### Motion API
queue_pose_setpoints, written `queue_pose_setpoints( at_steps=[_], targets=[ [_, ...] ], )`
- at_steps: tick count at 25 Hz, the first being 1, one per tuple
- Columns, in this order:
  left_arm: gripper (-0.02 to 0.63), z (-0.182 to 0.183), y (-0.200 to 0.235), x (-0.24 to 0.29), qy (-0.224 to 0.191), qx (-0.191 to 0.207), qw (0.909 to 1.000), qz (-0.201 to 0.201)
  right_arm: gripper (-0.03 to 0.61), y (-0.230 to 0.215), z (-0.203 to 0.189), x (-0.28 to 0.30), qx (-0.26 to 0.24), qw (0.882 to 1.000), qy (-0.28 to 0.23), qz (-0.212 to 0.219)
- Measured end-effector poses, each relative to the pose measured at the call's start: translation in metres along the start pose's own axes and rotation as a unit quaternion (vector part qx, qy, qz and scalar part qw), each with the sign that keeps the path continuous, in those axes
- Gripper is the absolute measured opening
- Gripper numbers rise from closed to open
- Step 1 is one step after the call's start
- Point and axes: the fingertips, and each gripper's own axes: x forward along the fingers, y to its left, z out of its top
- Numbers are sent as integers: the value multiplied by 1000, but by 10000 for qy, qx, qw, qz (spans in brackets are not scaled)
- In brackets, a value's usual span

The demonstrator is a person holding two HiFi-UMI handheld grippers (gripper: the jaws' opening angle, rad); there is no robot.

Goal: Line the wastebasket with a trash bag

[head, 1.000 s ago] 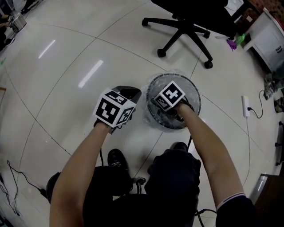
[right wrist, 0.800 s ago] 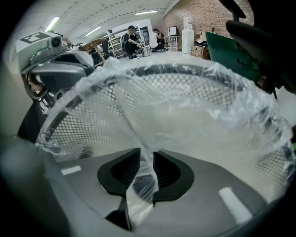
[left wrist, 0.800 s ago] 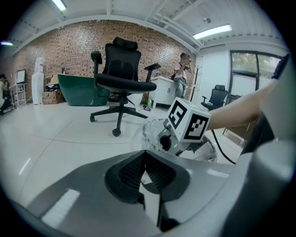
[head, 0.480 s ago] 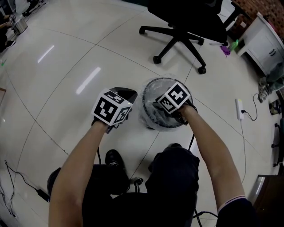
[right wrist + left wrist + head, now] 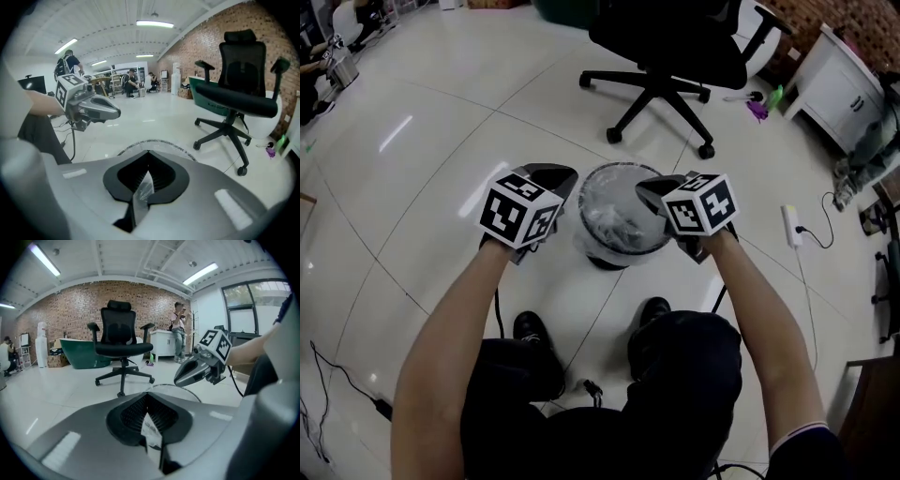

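The round black mesh wastebasket (image 5: 592, 253) stands on the floor between my hands, with a clear trash bag (image 5: 614, 217) inside it and folded over the rim. My left gripper (image 5: 553, 175) hovers shut just left of the rim, a small white printed slip showing at its jaw seam (image 5: 151, 430). My right gripper (image 5: 652, 187) hangs above the right rim. Its jaws have just been closing and now stand shut, with only a thin clear sliver (image 5: 140, 192) at their seam. Each gripper view shows the other gripper across the basket rim (image 5: 177, 387) (image 5: 154, 141).
A black office chair (image 5: 661, 56) stands just beyond the basket. A white power strip (image 5: 789, 225) with a cable lies on the floor to the right, near a white cabinet (image 5: 834, 84). The person's knees and shoes (image 5: 530, 330) are close below. People stand far off (image 5: 129, 82).
Both grippers have risen. The right one came up out of the basket and now sits over the right rim. The left one has drifted slightly left.
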Motion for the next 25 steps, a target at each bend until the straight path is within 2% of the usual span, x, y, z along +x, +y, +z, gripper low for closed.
queue_pose_setpoints(
  at_steps=[5,8,13,15,19,22,25],
  targets=[
    [12,50,-20,-18,-314,451,9984,153,2,5,32,-48,-75,9963,-830,-224],
    [12,77,-44,-32,-617,499,9967,155,2,15,45,-75,-263,9930,-1114,-305],
    [12,105,-86,-51,-881,414,9951,144,2,38,67,-119,-576,9876,-1412,-379],
    [12,116,-104,-61,-1021,359,9940,130,2,48,74,-137,-475,9846,-1639,-388],
    [12,124,-133,-80,-1384,101,9902,164,2,73,73,-165,-67,9731,-2288,-264],
    [12,116,-150,-89,-1466,187,9887,231,0,90,62,-179,-316,9669,-2519,-261],
    [12,105,-166,-90,-1390,287,9896,220,2,107,49,-185,-606,9655,-2524,-199]
  ],
)
